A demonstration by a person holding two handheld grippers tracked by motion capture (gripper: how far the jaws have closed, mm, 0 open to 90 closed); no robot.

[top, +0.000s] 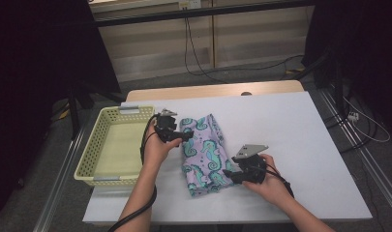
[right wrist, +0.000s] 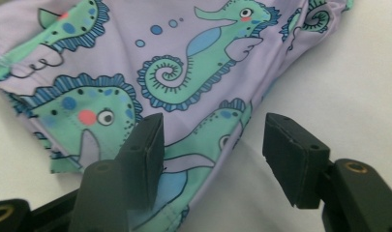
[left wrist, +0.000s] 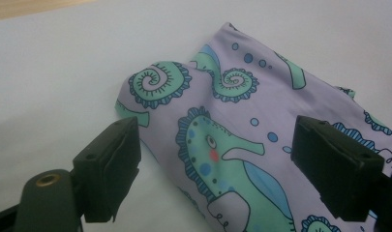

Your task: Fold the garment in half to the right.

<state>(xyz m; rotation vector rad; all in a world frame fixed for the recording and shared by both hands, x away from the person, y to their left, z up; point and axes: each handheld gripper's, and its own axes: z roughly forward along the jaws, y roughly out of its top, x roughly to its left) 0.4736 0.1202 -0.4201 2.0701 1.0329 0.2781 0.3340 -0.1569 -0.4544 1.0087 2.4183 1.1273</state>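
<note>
Seahorse cloth (top: 204, 155), just one, lies folded on my white table (top: 290, 140) beside one yellow basket (top: 111, 145); my left gripper (left wrist: 215, 159) and right gripper (right wrist: 210, 154) both gape open over its edges, clasping nothing.

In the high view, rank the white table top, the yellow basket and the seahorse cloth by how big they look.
1. White table top, by far the largest.
2. Yellow basket.
3. Seahorse cloth, somewhat smaller than the basket, though folded.
</note>
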